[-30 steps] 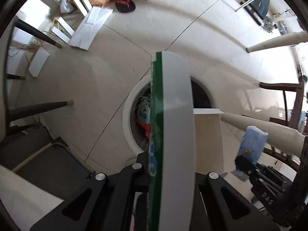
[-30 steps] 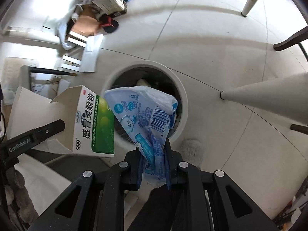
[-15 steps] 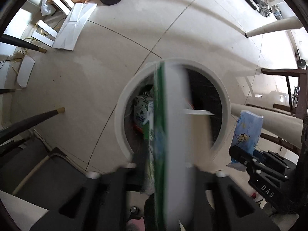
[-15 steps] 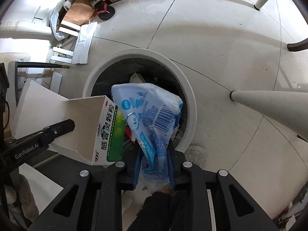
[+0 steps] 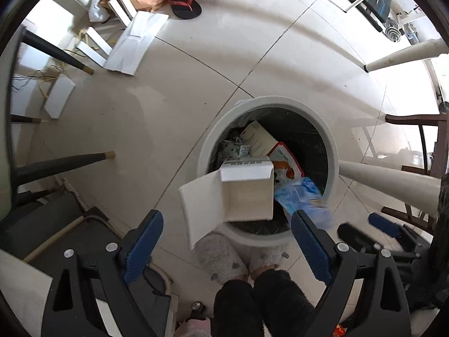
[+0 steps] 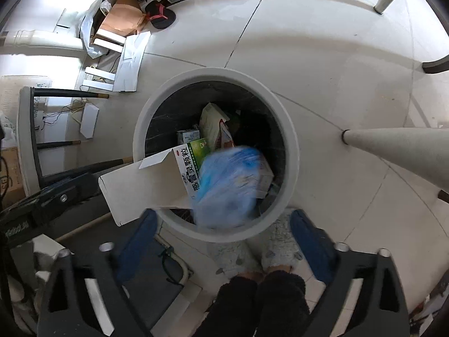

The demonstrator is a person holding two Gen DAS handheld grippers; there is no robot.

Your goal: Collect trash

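Box point(image 5: 247, 191) and blue packet point(image 6: 227, 188) now released over bin point(image 6: 291, 151).

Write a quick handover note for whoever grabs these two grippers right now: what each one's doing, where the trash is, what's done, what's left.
Left gripper: open, holding nothing.
Right gripper: open, holding nothing.
Medicine box, flap open, and blue plastic bag are both loose over the mouth of the white bin, the bag motion-blurred; neither has settled.
Done: both pieces let go over the bin, which already holds other packaging.
Left: check the box lands inside, since its flap overhangs the rim; cardboard pieces lie on the floor beyond.
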